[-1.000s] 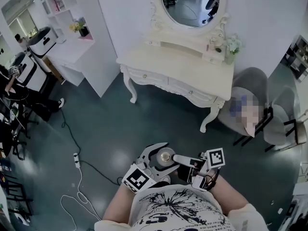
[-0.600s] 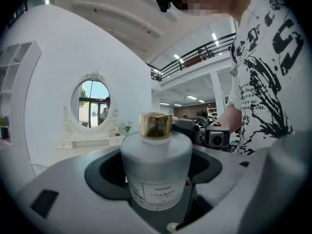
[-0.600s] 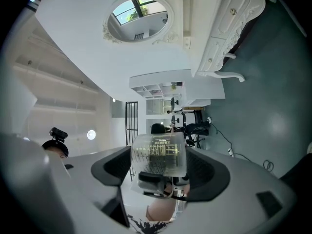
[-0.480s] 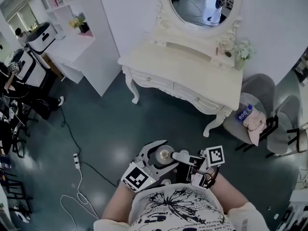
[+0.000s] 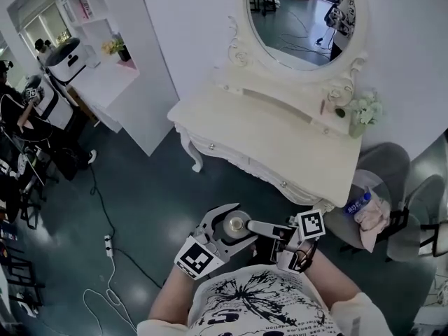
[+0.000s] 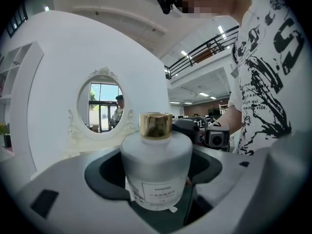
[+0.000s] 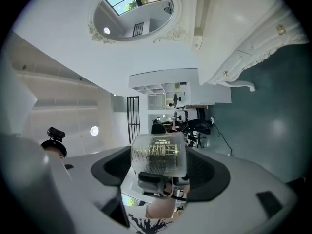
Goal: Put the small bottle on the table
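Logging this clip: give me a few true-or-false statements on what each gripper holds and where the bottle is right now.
1. The left gripper is shut on a frosted white bottle with a gold cap. True.
2. That bottle stands on the cream dressing table. False: it is held near the person's torso, apart from the table.
3. The right gripper is empty. False: a clear cylinder with gold print sits between its jaws.
4. An oval mirror rises at the back of the dressing table. True.
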